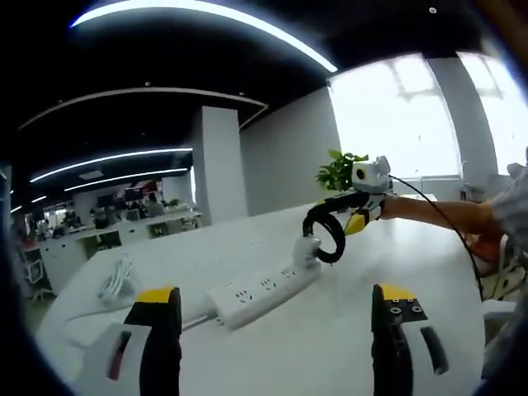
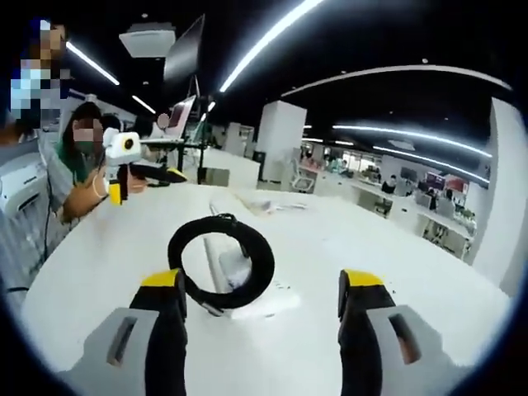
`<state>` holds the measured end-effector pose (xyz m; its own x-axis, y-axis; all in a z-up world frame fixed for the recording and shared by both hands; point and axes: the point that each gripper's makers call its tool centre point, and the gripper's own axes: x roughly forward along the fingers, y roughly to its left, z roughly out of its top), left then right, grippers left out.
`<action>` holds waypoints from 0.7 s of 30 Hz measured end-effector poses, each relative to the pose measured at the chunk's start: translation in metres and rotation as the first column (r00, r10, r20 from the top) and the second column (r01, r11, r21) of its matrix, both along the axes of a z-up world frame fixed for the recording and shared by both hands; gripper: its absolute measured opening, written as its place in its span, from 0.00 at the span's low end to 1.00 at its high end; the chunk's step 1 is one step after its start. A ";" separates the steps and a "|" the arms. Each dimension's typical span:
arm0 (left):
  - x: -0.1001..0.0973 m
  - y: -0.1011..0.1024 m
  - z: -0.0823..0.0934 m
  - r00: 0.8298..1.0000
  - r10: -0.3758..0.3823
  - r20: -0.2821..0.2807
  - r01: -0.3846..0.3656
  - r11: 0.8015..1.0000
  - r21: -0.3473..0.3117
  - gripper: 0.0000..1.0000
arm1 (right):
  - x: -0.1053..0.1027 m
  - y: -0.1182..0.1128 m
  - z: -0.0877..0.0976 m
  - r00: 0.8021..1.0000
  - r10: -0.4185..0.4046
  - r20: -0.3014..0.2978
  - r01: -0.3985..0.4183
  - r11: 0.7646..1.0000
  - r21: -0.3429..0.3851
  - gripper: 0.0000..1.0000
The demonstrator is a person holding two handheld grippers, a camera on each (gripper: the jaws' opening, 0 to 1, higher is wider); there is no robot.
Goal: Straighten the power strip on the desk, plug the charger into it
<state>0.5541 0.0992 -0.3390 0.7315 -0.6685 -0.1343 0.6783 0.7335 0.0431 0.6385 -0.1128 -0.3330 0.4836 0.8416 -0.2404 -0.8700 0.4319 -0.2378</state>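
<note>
In the left gripper view the left tool (image 1: 276,318) hovers over the white surface (image 1: 330,346), jaws wide apart and empty. Just beyond lies the white power strip (image 1: 262,290), with the charger (image 1: 307,247) and its looped black cable (image 1: 323,233) at the far end. The right tool (image 2: 260,301) is also spread open, empty, with the cable loop (image 2: 221,262) between its jaws; past it a white cord (image 1: 115,280) lies near the surface's edge.

Open office (image 1: 124,214), bright windows (image 1: 396,115)

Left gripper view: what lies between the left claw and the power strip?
Only bare white desk separates the open left claw from the power strip, as the left gripper view shows.
</note>
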 end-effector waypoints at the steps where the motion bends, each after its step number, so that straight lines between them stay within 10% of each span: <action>1: 0.000 0.000 0.001 1.000 -0.001 0.000 0.001 1.000 -0.004 0.97 | 0.000 0.001 0.001 1.000 0.006 0.002 -0.006 1.000 0.003 0.69; 21: 0.001 0.005 0.004 1.000 0.006 0.025 -0.006 1.000 0.005 0.96 | 0.008 0.029 0.001 0.995 0.079 0.058 -0.067 0.979 -0.191 0.56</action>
<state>0.5553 0.1047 -0.3352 0.7385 -0.6636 -0.1194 0.6727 0.7372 0.0641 0.6464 -0.0843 -0.3315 0.4422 0.8179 -0.3681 -0.8776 0.3097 -0.3659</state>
